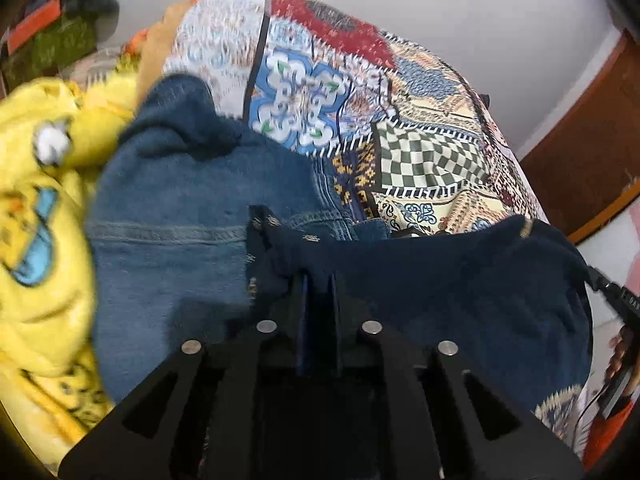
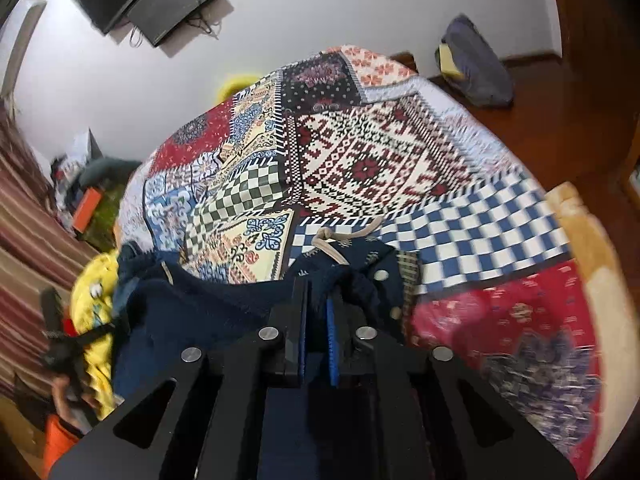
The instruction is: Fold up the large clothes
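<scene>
Left wrist view: the left tool (image 1: 318, 280) is seen clamped on a dark navy garment (image 1: 440, 280), which is draped over blue jeans (image 1: 180, 220) on the patchwork bedspread (image 1: 420, 120). In the right wrist view, the right tool (image 2: 318, 280) is clamped on the same garment's (image 2: 224, 292) other edge, near its drawstring (image 2: 326, 240).
</scene>
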`<state>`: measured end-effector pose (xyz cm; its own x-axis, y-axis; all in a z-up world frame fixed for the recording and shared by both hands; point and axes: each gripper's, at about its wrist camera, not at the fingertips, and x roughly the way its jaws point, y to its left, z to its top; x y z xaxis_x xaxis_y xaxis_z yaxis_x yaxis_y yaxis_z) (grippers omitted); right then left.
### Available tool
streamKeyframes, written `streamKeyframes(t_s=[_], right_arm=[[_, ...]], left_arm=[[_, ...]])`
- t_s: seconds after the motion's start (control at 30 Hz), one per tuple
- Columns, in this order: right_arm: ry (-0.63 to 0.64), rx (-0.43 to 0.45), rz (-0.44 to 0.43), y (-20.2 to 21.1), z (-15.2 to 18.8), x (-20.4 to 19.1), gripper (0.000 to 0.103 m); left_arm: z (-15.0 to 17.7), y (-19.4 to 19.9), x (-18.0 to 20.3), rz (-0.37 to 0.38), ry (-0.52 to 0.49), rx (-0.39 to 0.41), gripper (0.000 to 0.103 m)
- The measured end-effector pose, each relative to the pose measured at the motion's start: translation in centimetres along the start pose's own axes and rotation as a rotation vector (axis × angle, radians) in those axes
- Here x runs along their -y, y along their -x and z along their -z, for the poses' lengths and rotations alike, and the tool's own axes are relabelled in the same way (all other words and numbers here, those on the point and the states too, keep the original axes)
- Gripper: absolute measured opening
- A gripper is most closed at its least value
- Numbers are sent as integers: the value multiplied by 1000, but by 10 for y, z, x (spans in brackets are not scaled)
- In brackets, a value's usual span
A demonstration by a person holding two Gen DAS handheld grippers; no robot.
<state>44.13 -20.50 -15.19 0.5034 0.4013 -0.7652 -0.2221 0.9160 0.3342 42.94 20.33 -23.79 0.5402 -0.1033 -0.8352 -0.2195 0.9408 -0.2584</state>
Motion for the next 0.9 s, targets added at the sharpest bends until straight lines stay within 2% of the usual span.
streamKeyframes(t_s=[0.1, 0.13, 0.17, 0.2, 0.23, 0.37, 0.5, 0.67, 0.73, 0.83, 0.9], right_arm=[[115, 38, 78, 16, 3, -18, 8], [156, 43, 80, 27, 7, -27, 8], [173, 46, 73, 35, 10, -32, 8], [184, 47, 59, 41, 15, -37, 9], [190, 50, 46, 45, 18, -41, 10], [212, 44, -15, 51, 33, -67, 24], [279, 8, -73, 34, 51, -105, 25], [375, -57, -89, 0, 75, -141, 25], [408, -81, -67, -15, 83, -147, 26], [429, -112, 15, -35, 87, -140, 30], [422, -107, 55, -39, 86, -128, 38]], left_arm=[[1, 35, 6, -21, -41, 67, 24], [3, 45, 8, -25, -48, 85, 38], [6, 54, 11, -26, -55, 106, 46], [13, 66, 17, -19, -68, 131, 48], [20, 72, 21, -10, -86, 136, 49], [43, 73, 51, 34, -163, 85, 49], [67, 61, 90, 87, -261, 39, 49], [83, 30, 114, 117, -304, -38, 50], [86, 19, 113, 107, -316, -53, 51], [82, 9, 103, 110, -314, -52, 61], [71, 6, 89, 113, -286, -39, 62]])
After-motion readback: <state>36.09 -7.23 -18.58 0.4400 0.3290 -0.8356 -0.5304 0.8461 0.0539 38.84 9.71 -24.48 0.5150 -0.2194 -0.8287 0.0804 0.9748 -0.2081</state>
